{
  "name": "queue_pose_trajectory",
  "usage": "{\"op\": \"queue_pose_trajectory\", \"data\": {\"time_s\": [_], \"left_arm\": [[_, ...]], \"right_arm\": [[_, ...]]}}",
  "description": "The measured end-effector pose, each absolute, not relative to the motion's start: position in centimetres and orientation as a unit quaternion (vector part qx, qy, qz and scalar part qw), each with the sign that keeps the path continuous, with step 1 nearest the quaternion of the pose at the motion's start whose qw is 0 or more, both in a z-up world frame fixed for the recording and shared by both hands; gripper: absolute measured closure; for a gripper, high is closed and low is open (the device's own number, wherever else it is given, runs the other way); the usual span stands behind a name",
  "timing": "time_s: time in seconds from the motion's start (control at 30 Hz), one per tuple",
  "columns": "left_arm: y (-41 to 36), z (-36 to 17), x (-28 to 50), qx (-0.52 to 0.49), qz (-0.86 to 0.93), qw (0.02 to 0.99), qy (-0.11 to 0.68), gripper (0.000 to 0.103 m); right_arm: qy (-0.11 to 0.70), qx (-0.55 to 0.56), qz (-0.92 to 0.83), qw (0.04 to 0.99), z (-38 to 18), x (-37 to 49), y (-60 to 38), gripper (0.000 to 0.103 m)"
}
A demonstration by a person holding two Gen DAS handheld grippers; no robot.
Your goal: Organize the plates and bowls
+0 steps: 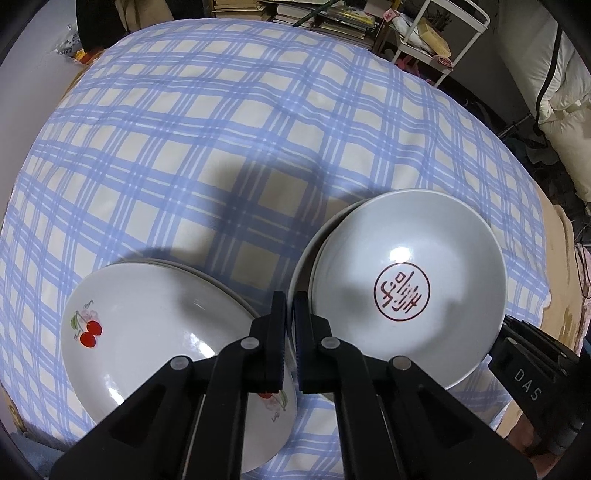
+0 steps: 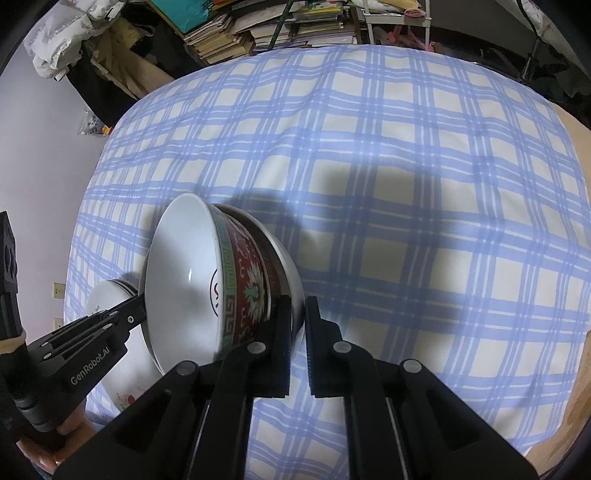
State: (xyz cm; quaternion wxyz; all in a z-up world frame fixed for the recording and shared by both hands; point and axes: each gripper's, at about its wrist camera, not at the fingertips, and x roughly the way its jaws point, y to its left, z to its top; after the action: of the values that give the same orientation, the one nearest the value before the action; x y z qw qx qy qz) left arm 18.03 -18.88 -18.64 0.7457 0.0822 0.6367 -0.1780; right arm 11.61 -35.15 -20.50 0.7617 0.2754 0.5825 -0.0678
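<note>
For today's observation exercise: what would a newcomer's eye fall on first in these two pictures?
The bowl with the red seal, topping a nested stack at front right of the blue-checked tablecloth. Left of it, the cherry plate on its stack. From the right wrist, the ornate red band on that bowl's outside stands out.

I am working over a blue-and-cream checked tablecloth. Stacks of books are piling up along the top of the frame, a white metal rack is standing at the upper right, and a pale wall is showing at the left.
</note>
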Motion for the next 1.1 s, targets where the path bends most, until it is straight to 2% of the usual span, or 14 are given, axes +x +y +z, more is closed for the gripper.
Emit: {"op": "queue_pose_trajectory", "data": {"time_s": [0.1, 0.23, 0.47, 0.87, 1.1], "left_arm": [[-18.8, -18.7, 18.3, 0.083, -0.174, 0.741, 0.643, 0.094], [-18.5, -18.7, 18.6, 0.085, -0.177, 0.735, 0.649, 0.094], [-18.9, -18.8, 18.7, 0.094, -0.184, 0.735, 0.646, 0.1], [-19.0, -17.8, 19.0, 0.085, -0.184, 0.741, 0.641, 0.1], [-20.5, -15.4, 18.9, 0.117, -0.193, 0.751, 0.621, 0.1]], "right_arm": [[0.589, 0.281, -0.069, 0.754, -20.5, 11.8, -35.3, 0.093], [0.597, 0.297, -0.07, 0.742, -20.6, 12.0, -35.7, 0.093], [0.586, 0.295, -0.083, 0.75, -20.7, 11.4, -36.3, 0.093], [0.594, 0.216, -0.092, 0.769, -18.8, 11.2, -34.4, 0.095], [0.583, 0.245, -0.09, 0.77, -17.9, 10.6, -35.5, 0.095]]}}
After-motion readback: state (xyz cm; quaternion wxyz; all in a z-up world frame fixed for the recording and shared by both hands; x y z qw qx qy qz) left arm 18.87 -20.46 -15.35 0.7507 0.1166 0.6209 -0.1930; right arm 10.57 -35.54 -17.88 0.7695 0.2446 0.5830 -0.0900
